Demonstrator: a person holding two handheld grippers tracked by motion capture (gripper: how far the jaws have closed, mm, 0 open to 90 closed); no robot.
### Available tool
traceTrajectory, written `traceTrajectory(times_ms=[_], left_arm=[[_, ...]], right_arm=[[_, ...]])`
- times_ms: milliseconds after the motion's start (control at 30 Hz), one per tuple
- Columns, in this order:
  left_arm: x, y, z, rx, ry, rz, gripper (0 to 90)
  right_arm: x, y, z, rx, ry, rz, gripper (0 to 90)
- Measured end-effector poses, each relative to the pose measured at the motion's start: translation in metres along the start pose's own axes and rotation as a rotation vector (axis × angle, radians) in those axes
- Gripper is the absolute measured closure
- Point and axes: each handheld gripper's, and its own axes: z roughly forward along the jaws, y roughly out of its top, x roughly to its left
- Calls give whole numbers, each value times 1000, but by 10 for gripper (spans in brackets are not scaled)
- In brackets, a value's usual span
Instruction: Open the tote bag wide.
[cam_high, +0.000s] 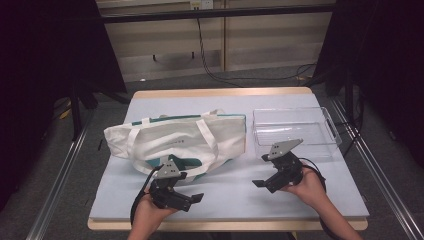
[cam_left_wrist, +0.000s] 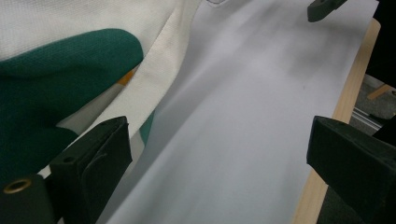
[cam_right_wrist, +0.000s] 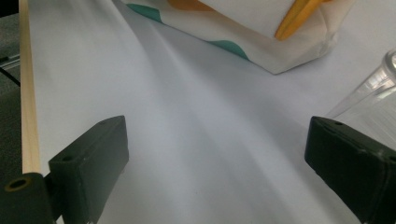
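Pale-blue mat (cam_high: 235, 192) covers wooden table (cam_high: 220, 92), grey floor (cam_high: 75, 200).

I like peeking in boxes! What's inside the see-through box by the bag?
The clear box looks empty; the pale table cover shows through its bottom. The tote bag lies beside it, its inside hidden.

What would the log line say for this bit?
left tongs: open, beside tote bag | right tongs: open, empty, near clear bin | bag: lying flat, untouched
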Motion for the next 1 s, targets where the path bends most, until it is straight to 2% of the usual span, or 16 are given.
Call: traceTrajectory(times_ms=[400, 600, 767, 867, 1000], left_arm=[[3, 4, -7, 7, -8, -7, 91], [5, 5, -10, 13, -12, -14, 93], [6, 8, -13, 20, -6, -11, 95], [8, 10, -14, 28, -12, -14, 95], [10, 13, -15, 30, -16, -12, 96]], right_arm=[[7, 5, 3, 11, 27, -50, 81], [8, 8, 2, -18, 59, -13, 81], [10, 11, 3, -10, 52, -31, 74], [11, 14, 2, -14, 51, -21, 75], [12, 17, 1, -21, 70, -27, 78]])
